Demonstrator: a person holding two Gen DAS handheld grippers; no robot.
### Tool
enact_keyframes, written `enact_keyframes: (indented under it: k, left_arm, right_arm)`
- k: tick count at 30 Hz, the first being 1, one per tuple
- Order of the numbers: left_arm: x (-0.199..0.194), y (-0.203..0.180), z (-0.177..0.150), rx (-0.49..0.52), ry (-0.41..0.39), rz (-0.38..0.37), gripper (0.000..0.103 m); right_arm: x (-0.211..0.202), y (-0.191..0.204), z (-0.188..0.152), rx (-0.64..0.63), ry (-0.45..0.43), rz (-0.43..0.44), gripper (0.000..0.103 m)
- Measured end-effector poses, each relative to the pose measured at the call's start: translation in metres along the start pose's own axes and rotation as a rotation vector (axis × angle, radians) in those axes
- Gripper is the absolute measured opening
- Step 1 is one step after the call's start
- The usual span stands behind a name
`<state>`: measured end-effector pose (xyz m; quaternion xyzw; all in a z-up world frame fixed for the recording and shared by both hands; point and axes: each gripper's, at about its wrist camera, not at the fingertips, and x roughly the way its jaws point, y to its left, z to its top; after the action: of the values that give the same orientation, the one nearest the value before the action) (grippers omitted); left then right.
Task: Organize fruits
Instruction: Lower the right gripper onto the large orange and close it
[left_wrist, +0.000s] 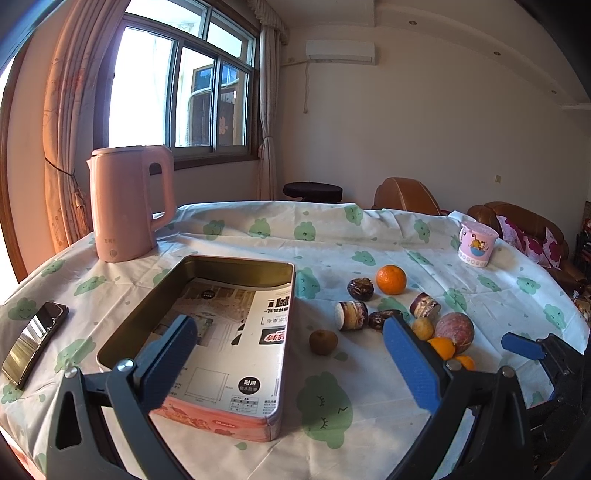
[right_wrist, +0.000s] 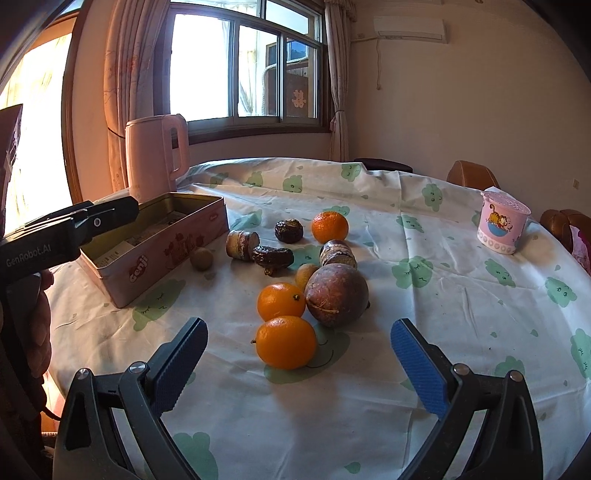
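A pink tin (left_wrist: 240, 260), lined with printed paper, lies open on the table. My left gripper (left_wrist: 289, 326) hovers open over its near end with nothing between the fingers. Right of the tin (right_wrist: 162, 254) the fruit is scattered: three oranges (right_wrist: 286, 341) (right_wrist: 281, 301) (right_wrist: 330, 226), a large reddish-brown round fruit (right_wrist: 337, 293), two dark dates (right_wrist: 289, 230), small tan fruits (right_wrist: 201, 258) and two stubby cut pieces (right_wrist: 242, 240). My right gripper (right_wrist: 299, 329) is open and low over the cloth. The nearest orange sits between its fingertips with a gap on each side.
A pink kettle (left_wrist: 129, 203) stands behind the tin and a phone (left_wrist: 35, 341) lies left of it. A pink cartoon cup (right_wrist: 502, 225) is at the far right. The round table has a white cloth with green prints (right_wrist: 424, 280); brown chairs stand beyond it.
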<state>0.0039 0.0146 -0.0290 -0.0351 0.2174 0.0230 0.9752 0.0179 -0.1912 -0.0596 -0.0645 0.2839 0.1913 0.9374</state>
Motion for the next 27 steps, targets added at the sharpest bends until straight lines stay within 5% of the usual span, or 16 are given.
enact_keyframes:
  k: [4,8,12,22,27]
  left_arm:
    - [-0.001,0.003,-0.005,0.014,0.006,0.002,0.103]
    - [0.0,0.002,-0.007,0.018,0.017,-0.021,0.102]
    - [0.002,-0.009,-0.009,0.062,0.026,-0.03,0.094]
    - [0.031,-0.035,-0.002,0.123,0.12,-0.096,0.063]
    - [0.059,-0.055,-0.001,0.186,0.209,-0.087,0.057]
  right_arm:
    - [0.01,-0.001,-0.002,0.001,0.055,0.017,0.073]
    - [0.016,-0.001,-0.003,0.003,0.095,0.03,0.068]
    - [0.024,-0.001,-0.004,-0.003,0.14,0.062,0.048]
    - [0.01,-0.009,-0.001,0.032,0.047,0.061,0.044]
    - [0.008,-0.023,0.014,0.054,0.004,0.016,0.045]
